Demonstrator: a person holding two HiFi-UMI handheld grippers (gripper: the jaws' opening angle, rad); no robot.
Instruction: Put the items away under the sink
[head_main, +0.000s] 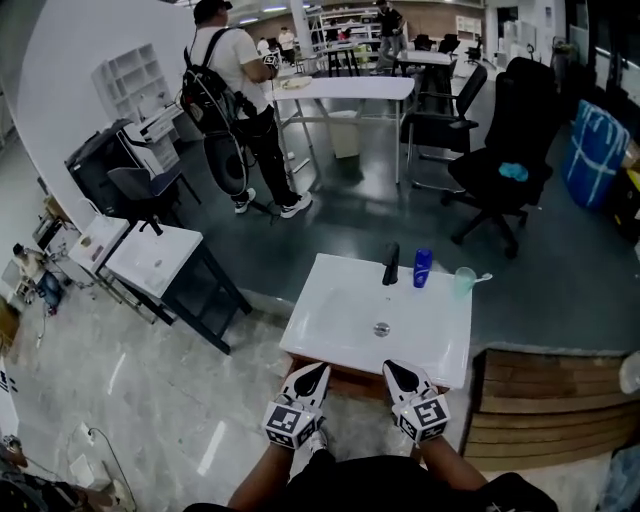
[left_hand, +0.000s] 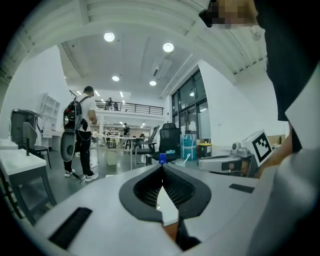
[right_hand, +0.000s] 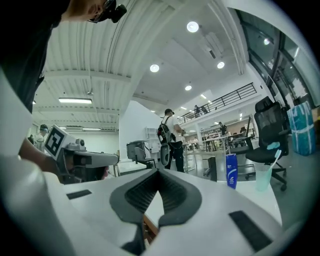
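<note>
White basin top (head_main: 330, 310) carries three things along its far edge: one black faucet (head_main: 391, 265), one blue bottle (head_main: 422, 268) just beside it, and one clear cup (head_main: 465, 281) near the right corner. My two grippers sit at the near edge, left gripper (head_main: 312, 378) and right gripper (head_main: 400, 376), each with jaws pressed together on nothing. Bare floor lies open on the left; one wooden platform (head_main: 540, 400) lies just beside the right side.

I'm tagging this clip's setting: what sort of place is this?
Likely an open-plan office or lab: a free-standing white sink, a black office chair and a white desk share one hall.
</note>
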